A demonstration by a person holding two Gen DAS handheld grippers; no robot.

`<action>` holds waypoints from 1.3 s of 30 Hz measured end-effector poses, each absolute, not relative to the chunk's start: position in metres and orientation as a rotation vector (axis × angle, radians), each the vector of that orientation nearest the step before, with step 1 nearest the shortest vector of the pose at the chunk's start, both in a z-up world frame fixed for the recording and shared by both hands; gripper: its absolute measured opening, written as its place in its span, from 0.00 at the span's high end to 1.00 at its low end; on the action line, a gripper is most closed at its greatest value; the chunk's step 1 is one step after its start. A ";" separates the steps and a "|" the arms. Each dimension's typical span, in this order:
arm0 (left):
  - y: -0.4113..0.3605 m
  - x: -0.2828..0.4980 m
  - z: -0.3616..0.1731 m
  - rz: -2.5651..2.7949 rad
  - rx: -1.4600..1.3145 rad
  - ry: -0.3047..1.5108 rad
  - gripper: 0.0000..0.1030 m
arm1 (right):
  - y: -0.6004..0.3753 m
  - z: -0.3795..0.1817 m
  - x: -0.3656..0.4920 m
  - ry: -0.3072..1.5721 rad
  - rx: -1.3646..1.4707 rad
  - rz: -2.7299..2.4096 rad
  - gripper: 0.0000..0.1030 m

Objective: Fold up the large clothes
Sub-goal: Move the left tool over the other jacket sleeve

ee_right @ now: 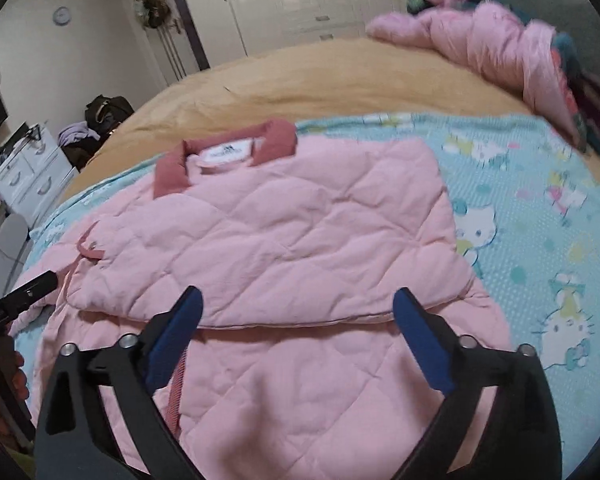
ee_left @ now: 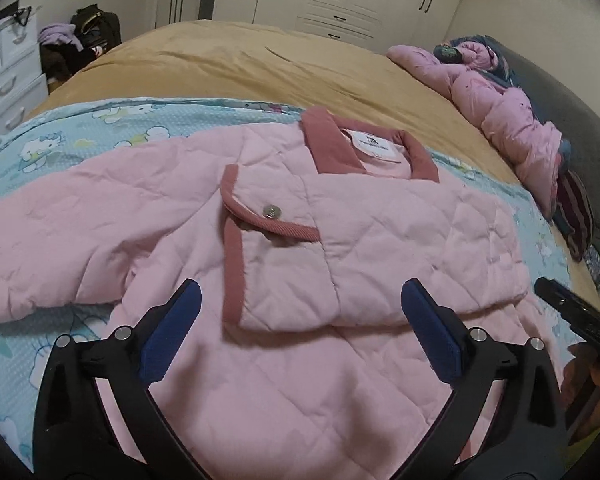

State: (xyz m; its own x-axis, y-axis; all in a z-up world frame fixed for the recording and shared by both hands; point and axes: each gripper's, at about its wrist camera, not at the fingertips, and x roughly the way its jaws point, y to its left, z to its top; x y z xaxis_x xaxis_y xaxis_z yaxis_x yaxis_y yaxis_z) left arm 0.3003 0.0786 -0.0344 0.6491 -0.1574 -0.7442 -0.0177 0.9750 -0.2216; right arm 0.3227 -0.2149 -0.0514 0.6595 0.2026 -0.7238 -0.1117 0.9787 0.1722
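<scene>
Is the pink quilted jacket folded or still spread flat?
Partly folded: the pink quilted jacket has one sleeve folded across its front; the other sleeve lies outstretched on the sheet.

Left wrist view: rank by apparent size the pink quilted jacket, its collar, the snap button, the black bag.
Largest to smallest as seen:
1. pink quilted jacket, fills most of the foreground
2. collar
3. black bag, close to the collar in apparent size; it is much farther off, so that order is unsure
4. snap button

left hand-held gripper (ee_left: 300, 312) spread wide, right hand-held gripper (ee_right: 296, 316) likewise
</scene>
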 end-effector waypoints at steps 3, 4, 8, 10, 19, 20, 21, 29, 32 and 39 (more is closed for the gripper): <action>0.074 0.298 -0.036 -0.088 -0.225 0.880 0.09 | -0.211 -0.047 0.313 0.819 0.107 0.183 0.04; 0.072 0.297 -0.037 -0.090 -0.220 0.885 0.09 | -0.210 -0.046 0.310 0.817 0.102 0.182 0.04; 0.065 0.291 -0.038 -0.080 -0.203 0.899 0.09 | -0.206 -0.041 0.299 0.795 0.081 0.172 0.04; 0.063 0.289 -0.037 -0.084 -0.203 0.900 0.09 | -0.205 -0.039 0.295 0.791 0.082 0.178 0.04; 0.057 0.276 -0.025 -0.071 -0.183 0.875 0.09 | -0.198 -0.034 0.285 0.797 0.093 0.198 0.04; 0.057 0.274 -0.025 -0.066 -0.186 0.875 0.09 | -0.196 -0.032 0.284 0.794 0.092 0.200 0.04; 0.058 0.272 -0.025 -0.062 -0.191 0.877 0.09 | -0.194 -0.031 0.283 0.792 0.091 0.203 0.04; 0.074 0.267 -0.023 -0.014 -0.195 0.879 0.09 | -0.168 -0.025 0.280 0.787 0.073 0.242 0.04; 0.086 0.266 -0.021 0.016 -0.207 0.874 0.09 | -0.150 -0.021 0.281 0.781 0.060 0.271 0.04; 0.128 0.262 -0.012 0.097 -0.259 0.849 0.09 | -0.098 -0.009 0.284 0.753 0.024 0.342 0.04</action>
State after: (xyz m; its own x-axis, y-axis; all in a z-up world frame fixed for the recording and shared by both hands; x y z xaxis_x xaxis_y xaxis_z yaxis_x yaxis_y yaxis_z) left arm 0.2618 0.1280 -0.0122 0.6587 -0.0181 -0.7522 -0.1871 0.9644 -0.1871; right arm 0.2836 -0.0982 -0.0092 0.6772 0.3130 -0.6658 -0.2962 0.9444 0.1427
